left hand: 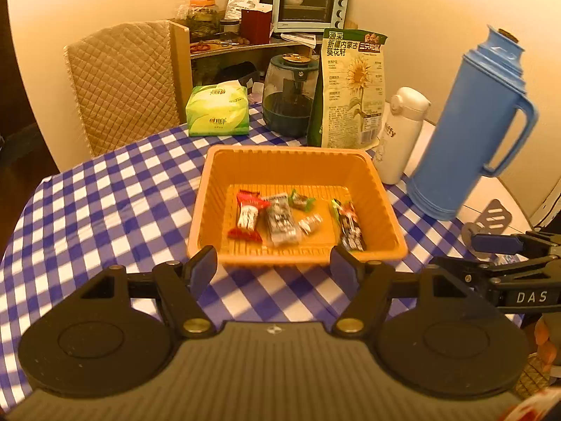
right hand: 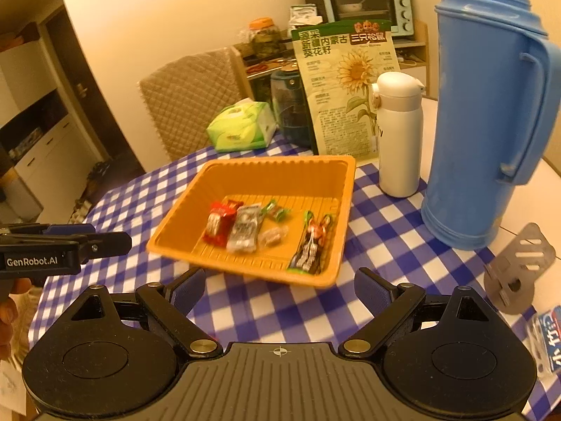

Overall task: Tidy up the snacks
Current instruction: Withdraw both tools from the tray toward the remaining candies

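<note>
An orange plastic tray (left hand: 298, 156) (right hand: 266, 165) sits on the blue-and-white checked table. In it lie several wrapped snacks: a red packet (left hand: 248, 218) (right hand: 220, 227), a silver packet (left hand: 280, 224) (right hand: 244, 232), a small green candy (left hand: 301, 200) (right hand: 277, 211), a clear candy (left hand: 310, 224) (right hand: 273, 235) and a dark packet (left hand: 349, 224) (right hand: 312, 245). My left gripper (left hand: 273, 266) is open and empty just before the tray's near rim. My right gripper (right hand: 280, 289) is open and empty, also before the tray. Each gripper shows at the edge of the other's view.
Behind the tray stand a green tissue pack (left hand: 218, 110), a dark jar (left hand: 289, 94), a sunflower seed bag (left hand: 350, 87), a white bottle (left hand: 399, 133) and a tall blue thermos (left hand: 470, 129). A metal bracket (right hand: 519, 266) and a blue-white packet (right hand: 548, 336) lie at right. A padded chair (left hand: 122, 84) stands behind.
</note>
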A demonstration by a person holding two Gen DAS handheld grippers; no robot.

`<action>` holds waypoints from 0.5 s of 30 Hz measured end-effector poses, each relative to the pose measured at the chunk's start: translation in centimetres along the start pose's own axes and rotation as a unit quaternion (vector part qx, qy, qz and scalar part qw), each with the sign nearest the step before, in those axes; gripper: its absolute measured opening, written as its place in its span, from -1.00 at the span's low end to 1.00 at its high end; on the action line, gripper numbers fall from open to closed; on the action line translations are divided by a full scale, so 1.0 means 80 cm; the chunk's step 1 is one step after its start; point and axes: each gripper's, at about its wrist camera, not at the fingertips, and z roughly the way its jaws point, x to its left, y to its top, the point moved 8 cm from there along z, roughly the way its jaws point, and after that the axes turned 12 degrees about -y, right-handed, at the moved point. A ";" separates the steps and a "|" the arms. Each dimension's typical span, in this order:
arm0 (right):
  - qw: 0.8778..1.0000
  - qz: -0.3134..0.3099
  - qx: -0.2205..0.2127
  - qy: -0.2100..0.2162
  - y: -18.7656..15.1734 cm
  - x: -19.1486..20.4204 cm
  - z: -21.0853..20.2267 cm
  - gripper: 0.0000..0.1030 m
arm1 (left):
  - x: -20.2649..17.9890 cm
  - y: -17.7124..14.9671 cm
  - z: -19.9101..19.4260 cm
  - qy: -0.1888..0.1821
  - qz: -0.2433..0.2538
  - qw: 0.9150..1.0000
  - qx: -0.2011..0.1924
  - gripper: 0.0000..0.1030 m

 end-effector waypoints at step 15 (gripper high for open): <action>0.998 -0.041 0.005 0.045 -0.072 -0.005 -0.073 0.78 | -0.035 -0.098 -0.075 0.030 -0.032 0.999 0.004 0.34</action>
